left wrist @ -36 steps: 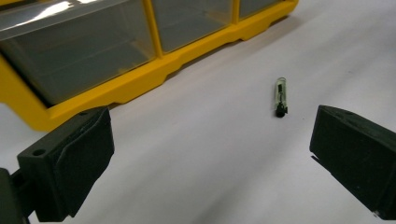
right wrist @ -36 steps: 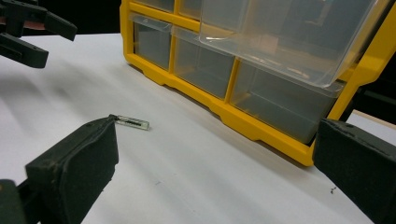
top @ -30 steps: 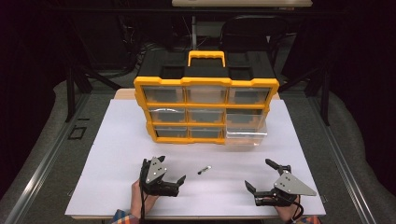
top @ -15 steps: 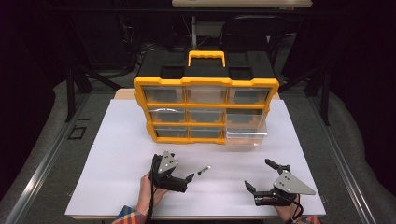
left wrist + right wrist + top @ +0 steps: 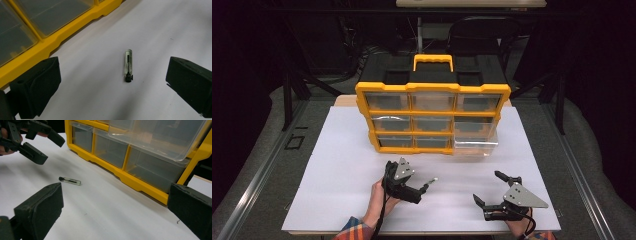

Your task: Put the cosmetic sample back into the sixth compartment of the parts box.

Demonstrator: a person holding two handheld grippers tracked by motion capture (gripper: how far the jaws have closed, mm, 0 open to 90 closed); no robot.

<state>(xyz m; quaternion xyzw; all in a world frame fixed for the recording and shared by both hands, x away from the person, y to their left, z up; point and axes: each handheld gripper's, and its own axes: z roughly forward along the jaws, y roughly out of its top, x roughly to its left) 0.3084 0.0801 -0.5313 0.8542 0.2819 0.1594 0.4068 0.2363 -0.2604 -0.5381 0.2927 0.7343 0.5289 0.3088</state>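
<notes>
The small clear vial (image 5: pixel 128 65) with a black cap lies flat on the white counter (image 5: pixel 337 150), loose and untouched, in front of the yellow organiser (image 5: pixel 432 90); its cap end points toward the person. In the left gripper view it sits between the two black fingers (image 5: pixel 37 87), a little right of centre and ahead of their tips, with the organiser's base at about 10 o'clock. The left gripper (image 5: pixel 424 187) is spread wide and lined up on the vial, which I judge to be a stance for closing on it across its narrow body. The lower right drawer (image 5: pixel 474 140) is pulled out at about 1 o'clock from the vial, likely the intended destination. The right gripper (image 5: pixel 492 187) waits well apart at 4 o'clock, fingers released and holding nothing, presumably kept clear of the reach.
</notes>
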